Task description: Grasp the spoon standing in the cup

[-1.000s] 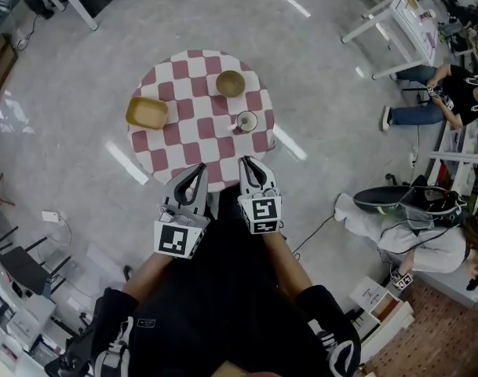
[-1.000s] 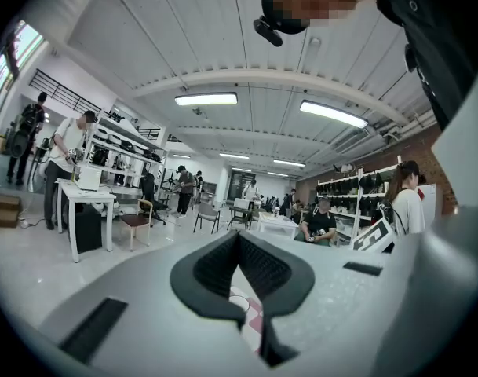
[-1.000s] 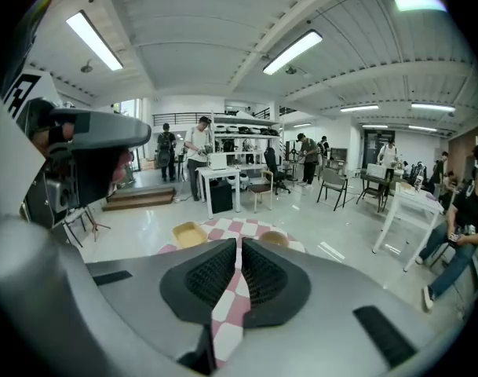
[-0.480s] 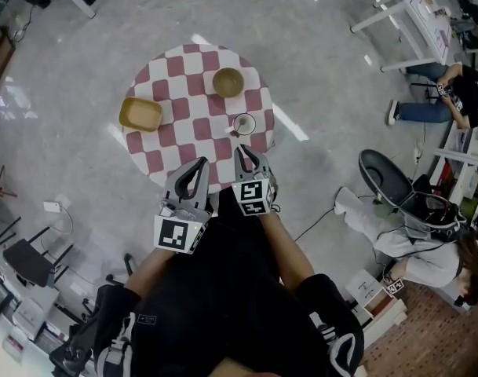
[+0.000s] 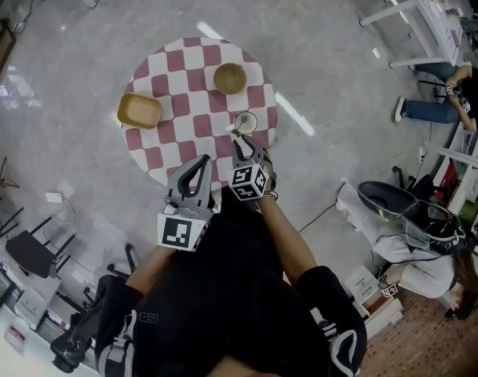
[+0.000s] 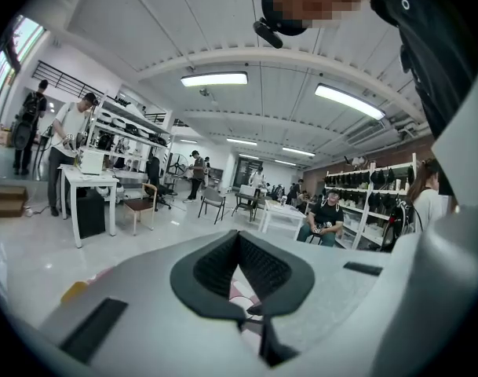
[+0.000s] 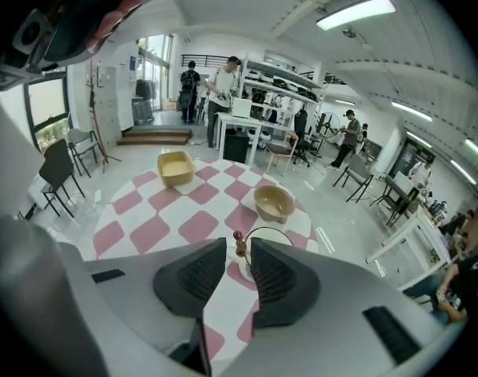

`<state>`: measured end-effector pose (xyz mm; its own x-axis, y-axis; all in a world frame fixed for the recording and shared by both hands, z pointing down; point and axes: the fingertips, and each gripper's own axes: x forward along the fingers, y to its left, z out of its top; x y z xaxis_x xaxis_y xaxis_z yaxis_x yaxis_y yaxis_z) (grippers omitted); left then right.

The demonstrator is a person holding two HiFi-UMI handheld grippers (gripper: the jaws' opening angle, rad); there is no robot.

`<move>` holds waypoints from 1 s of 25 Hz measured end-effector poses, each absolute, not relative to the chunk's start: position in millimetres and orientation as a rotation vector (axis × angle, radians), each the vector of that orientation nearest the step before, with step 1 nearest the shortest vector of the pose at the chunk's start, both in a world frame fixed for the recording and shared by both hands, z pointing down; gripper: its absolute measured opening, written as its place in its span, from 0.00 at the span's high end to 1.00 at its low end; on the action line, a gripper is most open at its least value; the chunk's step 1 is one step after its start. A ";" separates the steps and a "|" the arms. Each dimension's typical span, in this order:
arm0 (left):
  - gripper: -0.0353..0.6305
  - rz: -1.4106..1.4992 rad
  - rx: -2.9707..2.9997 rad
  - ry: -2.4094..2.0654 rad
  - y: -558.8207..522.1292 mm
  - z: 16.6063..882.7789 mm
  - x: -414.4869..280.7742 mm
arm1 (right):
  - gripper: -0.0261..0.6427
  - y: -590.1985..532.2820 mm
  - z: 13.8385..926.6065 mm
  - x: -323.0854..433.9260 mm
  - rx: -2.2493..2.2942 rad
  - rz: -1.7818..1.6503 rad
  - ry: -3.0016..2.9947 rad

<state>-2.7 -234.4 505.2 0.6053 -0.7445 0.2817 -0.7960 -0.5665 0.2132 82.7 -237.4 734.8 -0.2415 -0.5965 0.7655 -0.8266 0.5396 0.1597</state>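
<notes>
A white cup (image 5: 245, 122) stands near the right edge of the round pink-and-white checked table (image 5: 184, 144). A spoon with a small red knob on its handle (image 7: 238, 241) stands upright in it. My right gripper (image 5: 239, 138) is open just in front of the cup. In the right gripper view, the spoon handle shows in the narrow gap between the fingertips (image 7: 238, 251), with the cup (image 7: 268, 239) just behind. My left gripper (image 5: 204, 162) hangs shut and empty over the table's near edge, left of the right one. Its view looks out across the room past the jaws (image 6: 239, 246).
A round tan bowl (image 5: 229, 78) sits beyond the cup, and a yellow rectangular dish (image 5: 140, 111) is at the table's left. White tables (image 5: 415, 18), a seated person (image 5: 458, 93) and another person (image 5: 427, 242) are on the floor to the right.
My right gripper has moved forward over the table edge up to the cup, bringing the spoon handle between its fingertips. The left gripper has barely moved.
</notes>
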 end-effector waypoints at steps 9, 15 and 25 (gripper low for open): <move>0.94 0.214 2.478 -1.273 -238.8 511.1 -0.1 | 0.80 -247.2 756.8 80.0 1.083 0.307 -1.923; 0.94 0.207 2.457 -1.279 -235.9 515.5 -2.7 | 0.81 -250.5 767.5 76.4 1.072 0.281 -1.907; 0.94 0.181 2.450 -1.317 -220.6 512.1 -14.5 | 0.87 -253.9 765.0 81.1 1.096 0.209 -1.900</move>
